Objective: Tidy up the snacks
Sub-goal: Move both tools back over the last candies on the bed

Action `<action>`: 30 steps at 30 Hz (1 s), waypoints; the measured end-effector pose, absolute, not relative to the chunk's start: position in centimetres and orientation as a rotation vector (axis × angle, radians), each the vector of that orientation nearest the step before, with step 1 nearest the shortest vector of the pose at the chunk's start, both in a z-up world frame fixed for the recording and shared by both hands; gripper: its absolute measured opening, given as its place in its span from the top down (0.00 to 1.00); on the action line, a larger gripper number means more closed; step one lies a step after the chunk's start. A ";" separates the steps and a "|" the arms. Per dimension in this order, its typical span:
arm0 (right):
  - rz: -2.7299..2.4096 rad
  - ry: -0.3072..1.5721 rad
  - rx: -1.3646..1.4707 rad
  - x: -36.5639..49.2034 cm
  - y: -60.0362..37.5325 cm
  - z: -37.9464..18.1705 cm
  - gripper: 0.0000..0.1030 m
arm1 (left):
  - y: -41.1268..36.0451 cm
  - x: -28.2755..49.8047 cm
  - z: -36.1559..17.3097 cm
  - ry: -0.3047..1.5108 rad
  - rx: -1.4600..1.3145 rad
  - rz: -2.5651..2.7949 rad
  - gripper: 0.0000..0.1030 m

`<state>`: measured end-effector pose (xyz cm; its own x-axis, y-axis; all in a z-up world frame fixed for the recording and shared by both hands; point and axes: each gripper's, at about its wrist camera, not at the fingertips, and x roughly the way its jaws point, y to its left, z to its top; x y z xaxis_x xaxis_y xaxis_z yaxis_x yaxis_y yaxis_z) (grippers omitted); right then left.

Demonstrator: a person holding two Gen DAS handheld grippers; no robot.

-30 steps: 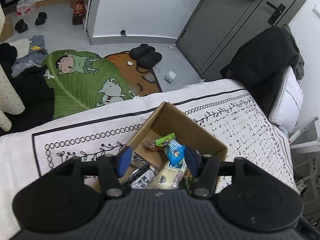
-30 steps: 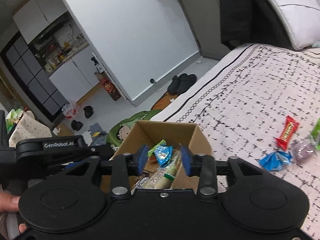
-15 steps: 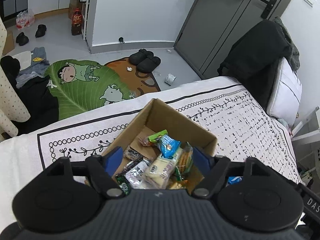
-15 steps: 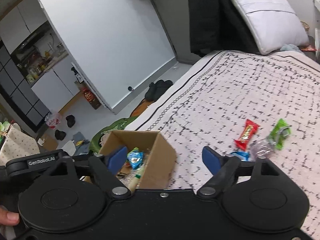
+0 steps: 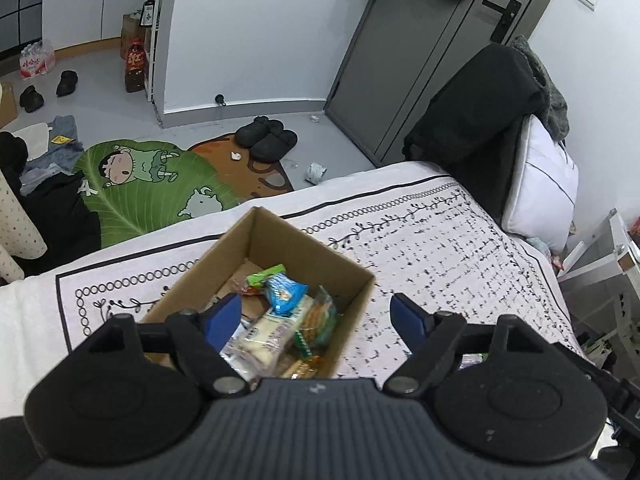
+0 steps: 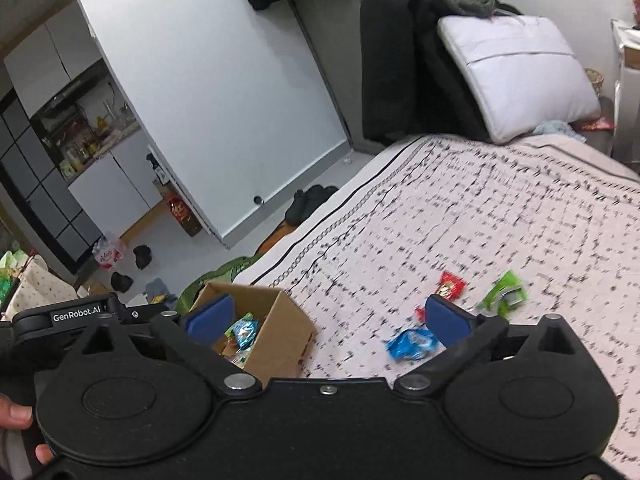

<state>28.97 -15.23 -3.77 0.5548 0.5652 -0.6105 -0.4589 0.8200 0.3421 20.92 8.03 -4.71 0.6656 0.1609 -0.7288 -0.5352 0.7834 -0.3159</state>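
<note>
An open cardboard box (image 5: 320, 252) sits on the patterned bedspread, filled with several snack packets, a blue one (image 5: 286, 294) on top. My left gripper (image 5: 316, 316) is open and empty above the box's right side. The box also shows in the right wrist view (image 6: 280, 332). My right gripper (image 6: 328, 320) is open and empty, to the right of the box. On the bed beyond it lie a blue packet (image 6: 412, 344), a red packet (image 6: 450, 286) and a green packet (image 6: 504, 294).
A white pillow (image 6: 516, 72) and black clothing (image 5: 472, 120) are at the bed's head. Black slippers (image 5: 266, 142) and a green cartoon rug (image 5: 152, 184) lie on the floor past the bed edge. A white rack (image 5: 616, 276) stands right.
Both grippers have opened wide and drawn back from the box. The right gripper has swung right, bringing the loose packets on the bed into view.
</note>
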 end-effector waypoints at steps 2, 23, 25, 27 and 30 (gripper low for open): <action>0.598 0.752 0.157 29.2 -16.6 -3.0 0.00 | 7.3 21.0 -4.3 0.734 -0.548 0.400 0.22; 0.430 0.772 0.255 32.5 -25.6 -4.4 0.01 | 0.6 24.7 -5.5 0.762 -0.530 0.249 0.22; 0.430 0.777 0.252 32.6 -25.6 -5.0 0.01 | 0.4 25.1 -5.8 0.771 -0.516 0.250 0.22; 0.430 0.788 0.245 32.7 -25.4 -5.7 0.02 | 0.2 25.6 -6.1 0.778 -0.510 0.248 0.22; 0.434 0.807 0.232 33.0 -24.9 -6.4 0.03 | 0.0 26.1 -6.5 0.789 -0.502 0.242 0.22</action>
<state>33.03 -24.94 -6.39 0.6105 0.4591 -0.6454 -0.2856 0.8877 0.3612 26.14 -0.03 -6.52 0.6853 0.0226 -0.7279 -0.3888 0.8565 -0.3394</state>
